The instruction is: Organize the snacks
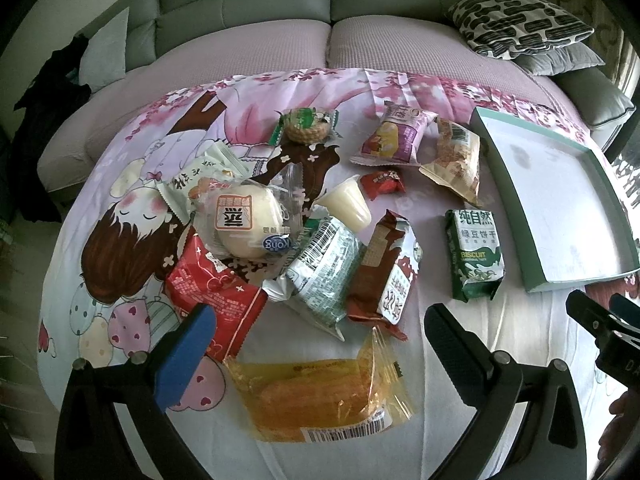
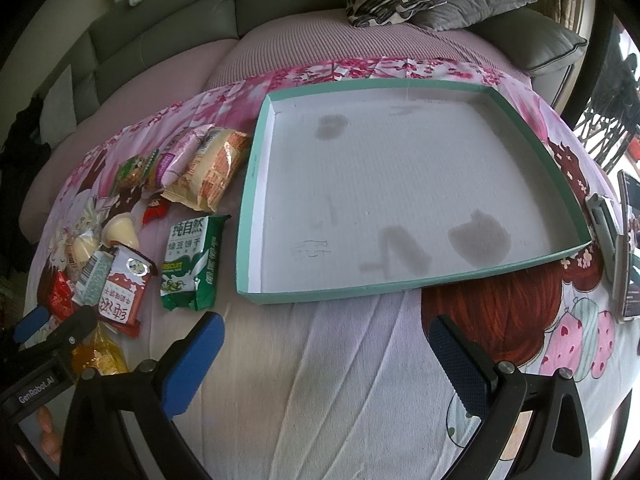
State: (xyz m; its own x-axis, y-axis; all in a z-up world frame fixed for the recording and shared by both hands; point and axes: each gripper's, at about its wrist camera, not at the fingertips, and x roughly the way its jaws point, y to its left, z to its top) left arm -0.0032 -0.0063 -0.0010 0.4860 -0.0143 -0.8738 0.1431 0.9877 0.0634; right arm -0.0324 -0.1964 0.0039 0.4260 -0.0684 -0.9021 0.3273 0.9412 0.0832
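Several wrapped snacks lie in a loose pile on a cartoon-print cloth [image 1: 132, 184]. Among them are a yellow pack [image 1: 320, 396], a red pack [image 1: 216, 292], a round white bun [image 1: 244, 220], a jelly cup [image 1: 348, 204] and a green biscuit pack [image 1: 476, 254] [image 2: 192, 264]. A shallow teal box with a white floor [image 2: 256, 184] [image 1: 504, 200] lies empty to their right. My left gripper [image 1: 320, 340] is open above the yellow pack. My right gripper [image 2: 324, 344] is open and empty just in front of the box.
A grey sofa [image 1: 240, 4] with a patterned cushion [image 1: 520, 20] runs behind the cloth. A phone-like device [image 2: 628, 240] and a small grey object [image 2: 604, 216] lie at the box's right. The right gripper shows at the right edge of the left wrist view [image 1: 600, 328].
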